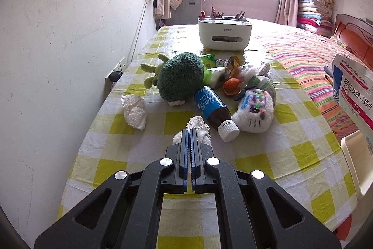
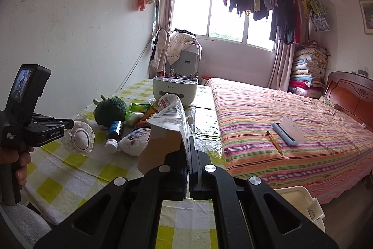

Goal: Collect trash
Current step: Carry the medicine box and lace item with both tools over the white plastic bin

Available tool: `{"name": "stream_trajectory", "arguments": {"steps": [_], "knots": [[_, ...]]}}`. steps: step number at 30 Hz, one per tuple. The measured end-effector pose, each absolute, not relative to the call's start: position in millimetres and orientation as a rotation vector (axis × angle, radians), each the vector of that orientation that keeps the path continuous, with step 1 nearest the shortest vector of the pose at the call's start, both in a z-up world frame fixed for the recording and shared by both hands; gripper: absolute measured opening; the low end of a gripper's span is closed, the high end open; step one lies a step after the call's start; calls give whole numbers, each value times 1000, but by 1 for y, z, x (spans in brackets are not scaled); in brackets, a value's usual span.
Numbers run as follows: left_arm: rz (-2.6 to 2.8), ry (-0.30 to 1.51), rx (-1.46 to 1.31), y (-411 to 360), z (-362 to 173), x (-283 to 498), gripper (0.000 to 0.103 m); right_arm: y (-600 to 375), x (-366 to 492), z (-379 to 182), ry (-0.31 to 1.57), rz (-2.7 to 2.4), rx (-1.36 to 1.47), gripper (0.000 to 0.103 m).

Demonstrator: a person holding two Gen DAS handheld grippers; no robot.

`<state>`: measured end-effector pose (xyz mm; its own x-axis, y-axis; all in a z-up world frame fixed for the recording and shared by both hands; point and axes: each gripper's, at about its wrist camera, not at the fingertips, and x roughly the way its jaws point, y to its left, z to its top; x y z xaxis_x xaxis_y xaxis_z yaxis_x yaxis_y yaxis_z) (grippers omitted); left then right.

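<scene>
My left gripper [image 1: 190,132] is shut on a white lace-trimmed sock [image 1: 198,130] and holds it above the checked tablecloth [image 1: 291,144]; it also shows in the right wrist view [image 2: 79,137]. My right gripper [image 2: 188,141] is shut on an opened medicine box [image 2: 167,123], which also shows at the right edge of the left wrist view [image 1: 352,90]. On the table lie a crumpled tissue [image 1: 135,110], a brown bottle with a blue label [image 1: 214,111], orange peel [image 1: 232,84] and snack wrappers [image 1: 232,65].
A green broccoli plush [image 1: 179,76] and a white cat plush [image 1: 254,109] lie among the trash. A white tissue-box organiser [image 1: 225,33] stands at the back. A white bin's rim [image 2: 300,204] is below right, beside a striped bed [image 2: 291,123]. Wall to the left.
</scene>
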<state>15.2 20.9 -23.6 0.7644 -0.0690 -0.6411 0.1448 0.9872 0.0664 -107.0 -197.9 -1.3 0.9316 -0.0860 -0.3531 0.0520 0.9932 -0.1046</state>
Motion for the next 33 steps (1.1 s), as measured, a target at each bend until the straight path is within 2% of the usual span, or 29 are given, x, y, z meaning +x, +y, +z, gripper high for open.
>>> {"name": "stream_trajectory", "arguments": {"steps": [17, 33], "knots": [[-184, 544, 152, -5, 30, -47, 1, -225, -167, 7, 321, -135, -37, 1], [-414, 406, 204, -73, 98, -129, 2, -275, -213, 7, 332, -292, -21, 1]]}}
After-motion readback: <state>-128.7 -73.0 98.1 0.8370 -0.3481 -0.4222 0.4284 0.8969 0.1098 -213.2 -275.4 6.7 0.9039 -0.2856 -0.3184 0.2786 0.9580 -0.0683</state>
